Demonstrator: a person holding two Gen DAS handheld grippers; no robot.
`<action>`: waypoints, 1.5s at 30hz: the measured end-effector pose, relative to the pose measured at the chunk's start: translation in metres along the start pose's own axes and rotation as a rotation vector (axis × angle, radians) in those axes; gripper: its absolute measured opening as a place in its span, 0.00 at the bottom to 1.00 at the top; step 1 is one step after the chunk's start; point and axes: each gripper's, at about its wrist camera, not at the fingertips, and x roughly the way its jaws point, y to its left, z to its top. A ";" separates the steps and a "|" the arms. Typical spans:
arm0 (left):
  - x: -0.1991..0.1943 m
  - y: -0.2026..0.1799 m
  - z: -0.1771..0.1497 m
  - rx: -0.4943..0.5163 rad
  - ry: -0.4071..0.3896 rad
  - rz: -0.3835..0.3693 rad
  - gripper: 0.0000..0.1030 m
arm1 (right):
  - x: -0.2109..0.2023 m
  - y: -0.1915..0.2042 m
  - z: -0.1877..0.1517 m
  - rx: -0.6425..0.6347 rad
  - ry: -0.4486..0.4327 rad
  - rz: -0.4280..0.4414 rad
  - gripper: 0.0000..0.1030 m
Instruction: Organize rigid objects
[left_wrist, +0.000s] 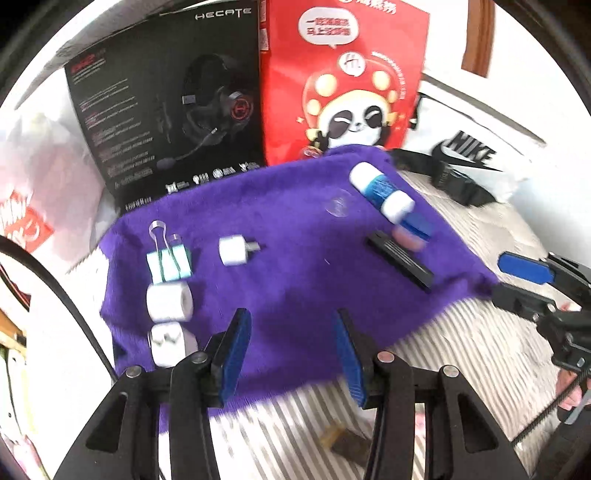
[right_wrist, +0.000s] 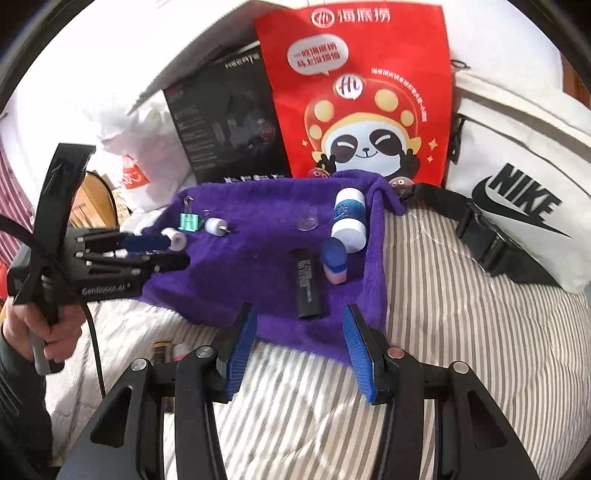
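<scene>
A purple cloth (left_wrist: 295, 280) carries the small items. At its left lie a teal binder clip (left_wrist: 168, 258), a white plug adapter (left_wrist: 234, 250), a white tape roll (left_wrist: 170, 301) and a white charger (left_wrist: 168, 343). At its right lie a blue-and-white cylinder (left_wrist: 382, 192), a clear disc (left_wrist: 338, 205), a blue-and-pink eraser (left_wrist: 412, 230) and a black stick (left_wrist: 400, 264). My left gripper (left_wrist: 291, 325) hangs open and empty over the cloth's near edge, right of the tape roll. My right gripper (right_wrist: 301, 317) is open and empty, just short of the black stick (right_wrist: 308, 288).
A black headset box (left_wrist: 166, 103), a red panda bag (left_wrist: 343, 81) and a white Nike bag (right_wrist: 517, 177) stand behind the cloth. Striped bedding (right_wrist: 461, 332) lies all around. Small items (right_wrist: 166, 350) rest on the bedding near the cloth's front. A hand (right_wrist: 33, 328) holds the left gripper's handle.
</scene>
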 end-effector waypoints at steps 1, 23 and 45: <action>-0.005 -0.004 -0.008 0.002 0.003 -0.003 0.43 | -0.007 0.002 -0.004 0.004 -0.003 -0.008 0.47; 0.002 -0.038 -0.086 -0.024 0.099 0.041 0.48 | -0.066 0.013 -0.056 0.112 -0.028 -0.051 0.47; -0.008 -0.027 -0.099 0.050 0.041 0.003 0.22 | -0.043 0.024 -0.075 0.089 0.041 -0.006 0.47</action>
